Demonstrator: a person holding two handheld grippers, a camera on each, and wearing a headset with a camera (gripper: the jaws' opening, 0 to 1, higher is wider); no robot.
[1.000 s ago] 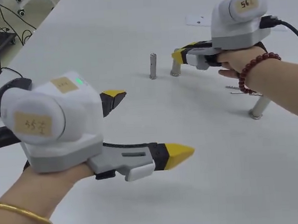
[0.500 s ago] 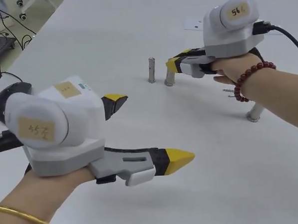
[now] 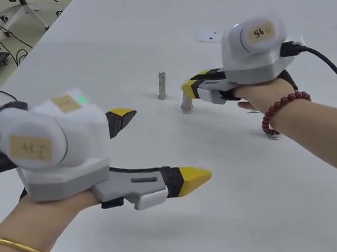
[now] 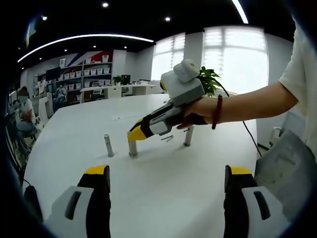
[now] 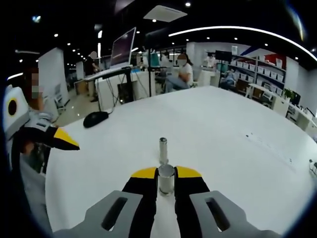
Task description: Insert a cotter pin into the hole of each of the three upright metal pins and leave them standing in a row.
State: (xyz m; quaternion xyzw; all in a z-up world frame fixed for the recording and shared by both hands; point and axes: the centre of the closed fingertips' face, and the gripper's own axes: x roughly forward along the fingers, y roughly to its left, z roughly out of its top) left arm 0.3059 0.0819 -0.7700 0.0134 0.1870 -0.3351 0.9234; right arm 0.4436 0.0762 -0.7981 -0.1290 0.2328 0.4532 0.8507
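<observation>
1. The middle metal pin (image 5: 166,182) is standing upright on the white table (image 3: 246,212), and the right gripper (image 3: 187,89) is clamping its upper shaft between closed jaws.
2. A second pin (image 3: 162,85) is standing free just beyond it. The third pin (image 4: 188,136) is standing behind the right wrist, well apart.
3. Small cotter pins (image 4: 167,138) are lying on the table between the middle and third pins.
4. The left gripper (image 3: 158,146) is hovering nearer the person, with its jaws wide apart and empty.
5. This looks like a steadying step. The right gripper should be holding the pin vertical with its hole clear of the jaws, while the left is fetching a cotter pin by its head and feeding it in straight.
</observation>
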